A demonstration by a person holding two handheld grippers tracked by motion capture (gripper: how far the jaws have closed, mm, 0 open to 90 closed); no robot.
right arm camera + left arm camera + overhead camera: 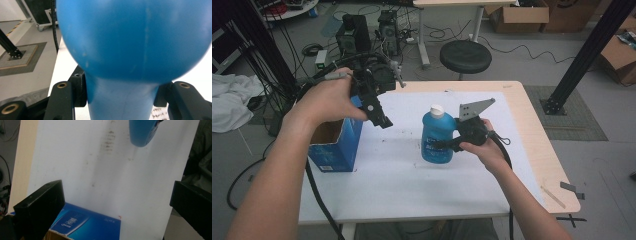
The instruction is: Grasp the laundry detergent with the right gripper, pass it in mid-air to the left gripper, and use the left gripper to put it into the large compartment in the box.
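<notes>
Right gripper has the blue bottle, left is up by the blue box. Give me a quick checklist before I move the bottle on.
1. Right gripper shut on the blue bottle: ok; jaws clamp its narrow part in the right gripper view.
2. Bottle's white cap on: ok.
3. Bottle upright: ok, in the high view.
4. Left gripper open, holding nothing: ok; jaws stand wide apart in the left gripper view.
5. Blue box open at the top: ok.
6. Box inside free of other things: cannot tell; mostly hidden behind the left hand.
</notes>
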